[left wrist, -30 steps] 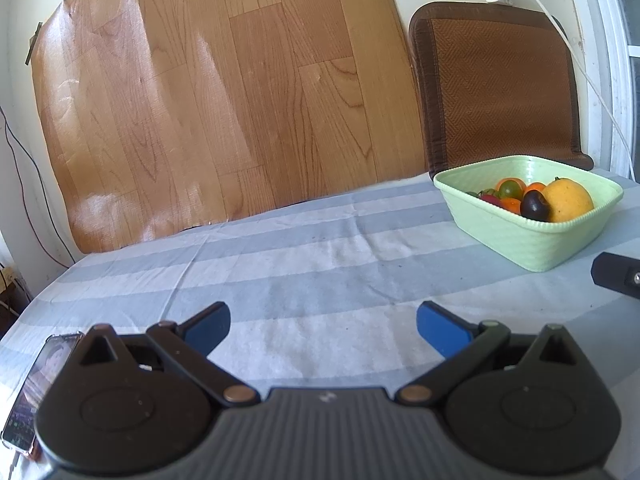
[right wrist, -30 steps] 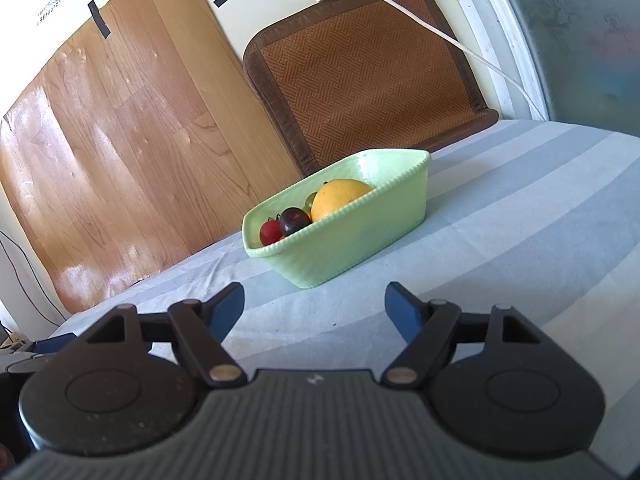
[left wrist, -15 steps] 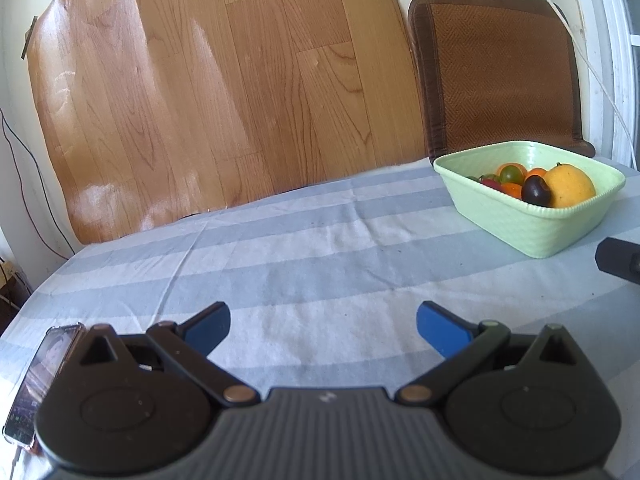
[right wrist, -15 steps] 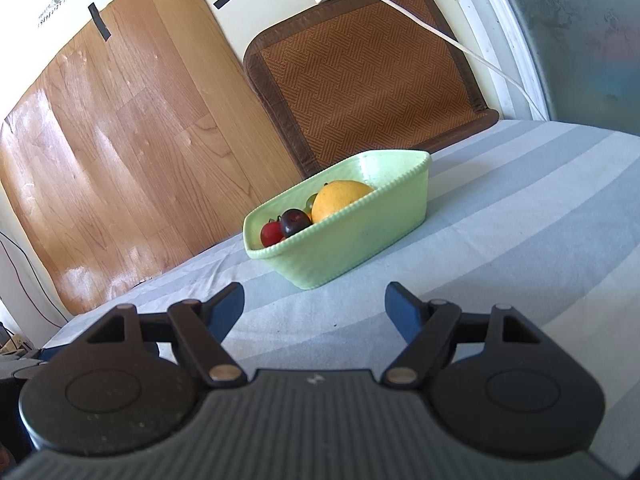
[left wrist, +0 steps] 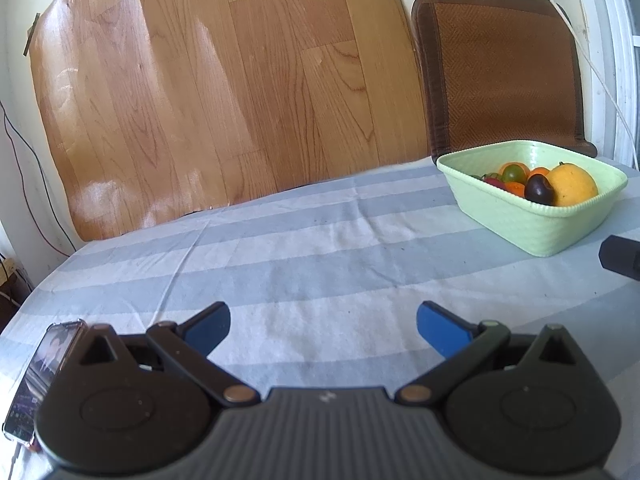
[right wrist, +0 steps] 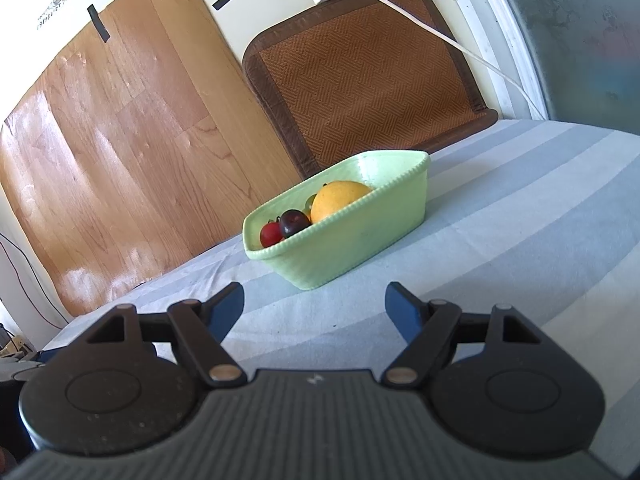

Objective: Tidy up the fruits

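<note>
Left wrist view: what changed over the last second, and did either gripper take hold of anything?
The left gripper drew back slightly, so the green basket sits a little farther off. Nothing grasped. The right gripper stayed put; both stay open, fruit still in the basket.

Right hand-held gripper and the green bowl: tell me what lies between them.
Nothing but bare striped tablecloth. In the right wrist view the open right hand-held gripper faces the green bowl across an empty stretch of cloth.

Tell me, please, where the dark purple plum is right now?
The dark purple plum sits in the pale green plastic basket, touching the big yellow-orange fruit; in the right wrist view a small red fruit lies at its left.
</note>
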